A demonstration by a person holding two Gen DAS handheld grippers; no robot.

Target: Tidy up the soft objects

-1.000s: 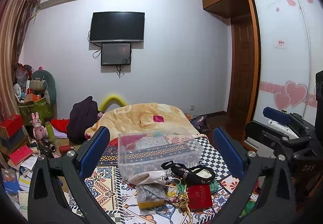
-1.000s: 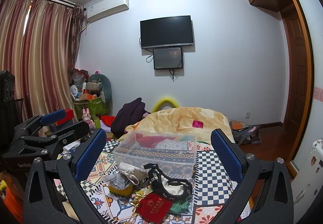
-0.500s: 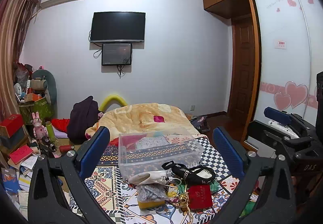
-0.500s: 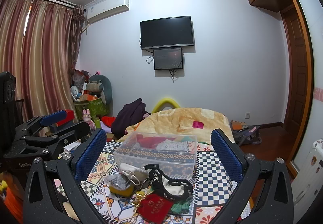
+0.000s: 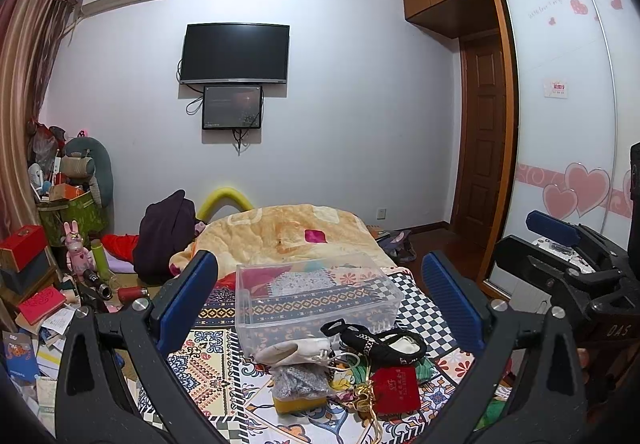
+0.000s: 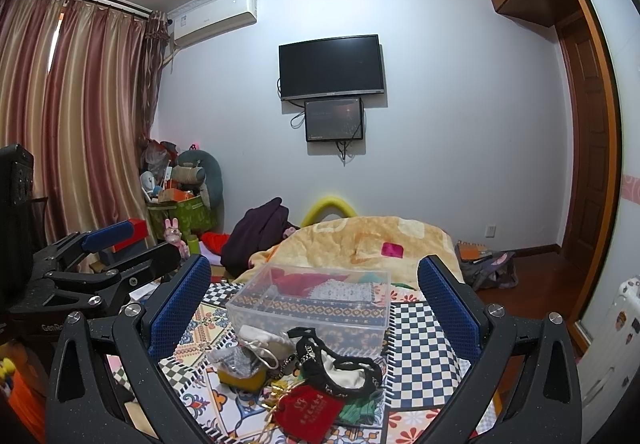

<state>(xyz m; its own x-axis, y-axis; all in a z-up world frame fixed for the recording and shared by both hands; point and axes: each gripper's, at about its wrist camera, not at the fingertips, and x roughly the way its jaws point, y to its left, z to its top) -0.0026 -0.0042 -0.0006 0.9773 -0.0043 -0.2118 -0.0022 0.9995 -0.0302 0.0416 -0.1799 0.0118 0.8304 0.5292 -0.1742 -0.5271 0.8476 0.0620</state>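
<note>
A clear plastic bin (image 5: 316, 292) stands on the patterned bedspread (image 5: 212, 360); it also shows in the right wrist view (image 6: 312, 300). In front of it lies a pile of soft items: a white drawstring pouch (image 5: 292, 350), a black and cream pouch (image 5: 384, 342), a grey pouch on a yellow sponge (image 5: 298, 390) and a red pouch (image 5: 394, 390). My left gripper (image 5: 320, 296) is open and empty, above and short of the pile. My right gripper (image 6: 314, 296) is open and empty, also short of it. The right wrist view shows the red pouch (image 6: 308, 410).
An orange quilt (image 5: 280, 232) and dark clothes (image 5: 164, 232) lie at the far end of the bed. Boxes, toys and papers crowd the floor at the left (image 5: 44, 284). A wardrobe (image 5: 568, 124) and a door stand at the right.
Both views have barely shifted. The grippers stay open and the pile has not moved.
</note>
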